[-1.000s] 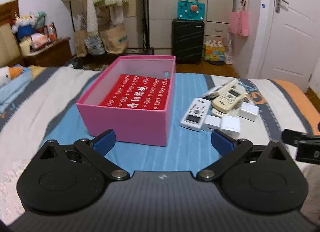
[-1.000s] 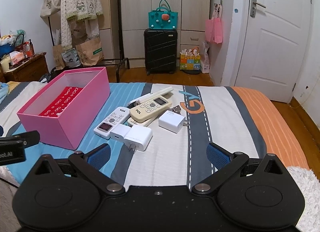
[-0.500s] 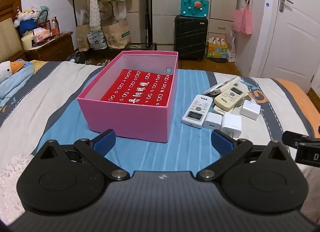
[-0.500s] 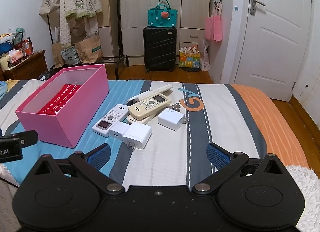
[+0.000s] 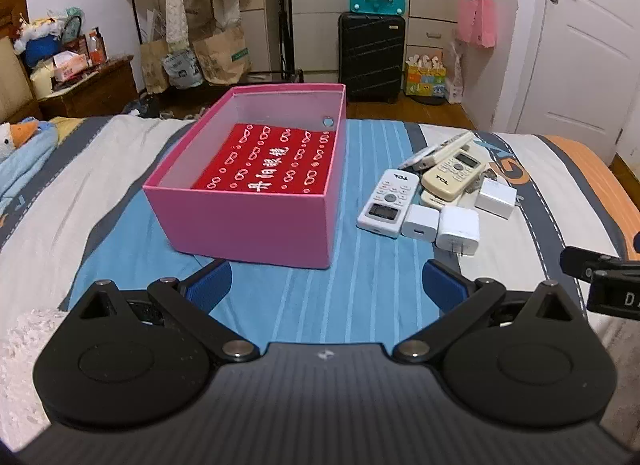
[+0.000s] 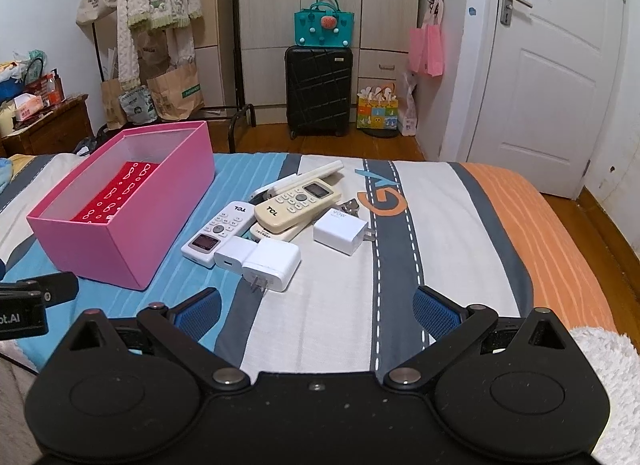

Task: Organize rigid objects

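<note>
Both of our tools are idle: we hold the left hand-held gripper (image 5: 326,279) with its blue-padded fingers spread wide and nothing between them, low over the blue striped part of the bed (image 5: 360,297), just short of the pink box (image 5: 248,221). Our right hand-held gripper (image 6: 316,309) is likewise spread apart and empty, hovering over the grey and white stripes to the right of the pink box (image 6: 120,233).

Taking the pink box as our landmark, it sits open on the bed with a red printed sheet (image 5: 268,165) lying flat on its floor. Just to the right of the box lies a cluster of small items. Nearest us are two white chargers side by side and touching: the larger charger (image 6: 272,265) with its prongs pointing our way, and the small charger (image 6: 232,257) on its box side. Behind those, the white remote (image 6: 220,231) lies closest to the box wall. Further right, a cream remote (image 6: 298,201) rests on top of other remotes, and a third charger (image 6: 340,231) sits apart on the far side from the box.

Beyond the box, past the foot of the bed, a black suitcase (image 6: 319,91) stands against the wardrobe.
</note>
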A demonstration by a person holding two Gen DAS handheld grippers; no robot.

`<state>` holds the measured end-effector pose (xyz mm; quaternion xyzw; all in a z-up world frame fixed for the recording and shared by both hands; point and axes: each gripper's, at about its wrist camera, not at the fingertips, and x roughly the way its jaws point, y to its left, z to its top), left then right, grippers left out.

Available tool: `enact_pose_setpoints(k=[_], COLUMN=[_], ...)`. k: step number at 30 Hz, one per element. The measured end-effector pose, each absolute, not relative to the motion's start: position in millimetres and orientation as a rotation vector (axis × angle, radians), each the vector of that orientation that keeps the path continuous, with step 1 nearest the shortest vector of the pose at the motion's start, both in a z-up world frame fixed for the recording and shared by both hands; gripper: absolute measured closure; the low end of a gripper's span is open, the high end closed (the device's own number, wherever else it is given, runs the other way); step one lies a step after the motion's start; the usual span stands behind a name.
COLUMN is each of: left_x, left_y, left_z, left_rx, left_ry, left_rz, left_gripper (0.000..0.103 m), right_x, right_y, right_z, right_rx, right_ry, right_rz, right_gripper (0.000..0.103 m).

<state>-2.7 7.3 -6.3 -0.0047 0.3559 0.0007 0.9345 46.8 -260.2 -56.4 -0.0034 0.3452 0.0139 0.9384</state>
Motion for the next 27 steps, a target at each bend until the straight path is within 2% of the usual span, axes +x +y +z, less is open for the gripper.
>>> enact_pose_setpoints(k=[8,13,19,25,27], left_x=[-1,9,20,61,79], left_y=[6,11,34,82,94], left_z=[-9,0,54,107,113], left_rx=[-0.005,0.009,0.115,0.057,0.045], left_ry=[0.783,0.917,0.875,0.888,0.909], left_rz=[-0.003,-0.124,-0.170,-0.189,-0.168], left_gripper=[0.000,0.000,0.000,0.001,0.002], right_x=[48,51,59,100,115], right_y=[-259,-256,-251,-233,-224], right_z=[-58,-52,-20,1,2], right_rx=[-0.014,-0.031,-0.103,-0.093,-0.102], right_ry=[0.721,0.667,0.442,0.530,0.568], right_rz=[0.031,0.060,0.215,0.365,0.388], right_gripper=[0.000,0.000,0.000,0.000,0.003])
